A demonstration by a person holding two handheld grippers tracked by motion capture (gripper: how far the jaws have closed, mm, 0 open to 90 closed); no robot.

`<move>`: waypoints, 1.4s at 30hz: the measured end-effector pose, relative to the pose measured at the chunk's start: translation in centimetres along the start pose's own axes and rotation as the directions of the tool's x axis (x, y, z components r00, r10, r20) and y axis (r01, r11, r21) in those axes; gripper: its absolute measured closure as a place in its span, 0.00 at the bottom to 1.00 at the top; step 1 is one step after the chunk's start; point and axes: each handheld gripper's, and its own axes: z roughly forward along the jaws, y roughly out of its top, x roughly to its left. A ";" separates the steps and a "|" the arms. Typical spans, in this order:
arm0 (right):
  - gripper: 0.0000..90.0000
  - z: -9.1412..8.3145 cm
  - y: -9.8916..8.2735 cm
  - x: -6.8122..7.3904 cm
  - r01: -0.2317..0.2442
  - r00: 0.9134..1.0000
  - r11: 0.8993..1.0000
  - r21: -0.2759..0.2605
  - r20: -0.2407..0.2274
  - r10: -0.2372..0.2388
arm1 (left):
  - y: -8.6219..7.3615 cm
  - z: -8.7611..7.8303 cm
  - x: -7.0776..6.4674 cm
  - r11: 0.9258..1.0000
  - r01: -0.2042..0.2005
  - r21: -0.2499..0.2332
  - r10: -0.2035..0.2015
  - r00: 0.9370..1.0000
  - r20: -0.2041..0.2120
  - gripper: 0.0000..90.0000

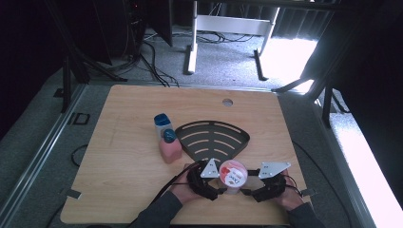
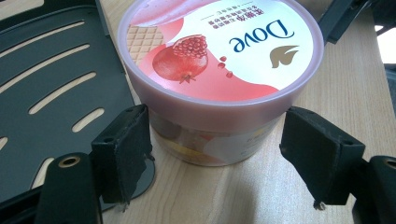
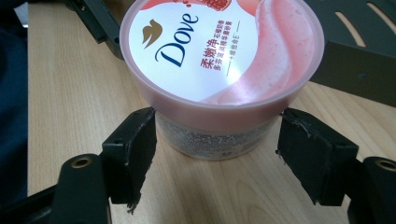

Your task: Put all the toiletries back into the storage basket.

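A pink-lidded Dove tub (image 1: 233,173) with a pomegranate picture stands upright on the wooden table near its front edge. My left gripper (image 1: 215,186) comes at it from the left, and my right gripper (image 1: 250,187) from the right. In the left gripper view the tub (image 2: 219,51) sits between the two black pads (image 2: 123,154), below the lid rim, with a gap on the right side; that gripper (image 2: 219,158) is open. In the right gripper view the tub (image 3: 219,51) likewise stands between spread pads (image 3: 133,149), and this gripper (image 3: 215,154) is open too.
A black fan-shaped slotted tray (image 1: 190,130) lies just behind the tub. A pink bottle with a blue cap (image 1: 169,148) and a blue-and-white bottle (image 1: 162,122) stand to the tray's left. The table (image 1: 123,166) has a cable hole (image 1: 227,102) at the back.
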 end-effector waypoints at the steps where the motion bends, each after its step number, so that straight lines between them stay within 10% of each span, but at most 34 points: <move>1: 0.31 0.0 0.1 0.1 0.006 1.000 1.000 0.001 0.006 -0.006 | 0.0 0.0 0.0 1.000 0.001 0.001 -0.001 1.000 0.000 0.28; 42: 0.31 -0.5 0.5 -0.1 -0.001 1.000 1.000 -0.008 0.028 0.002 | 1.3 -0.4 0.0 1.000 -0.023 0.019 0.024 0.999 -0.031 0.28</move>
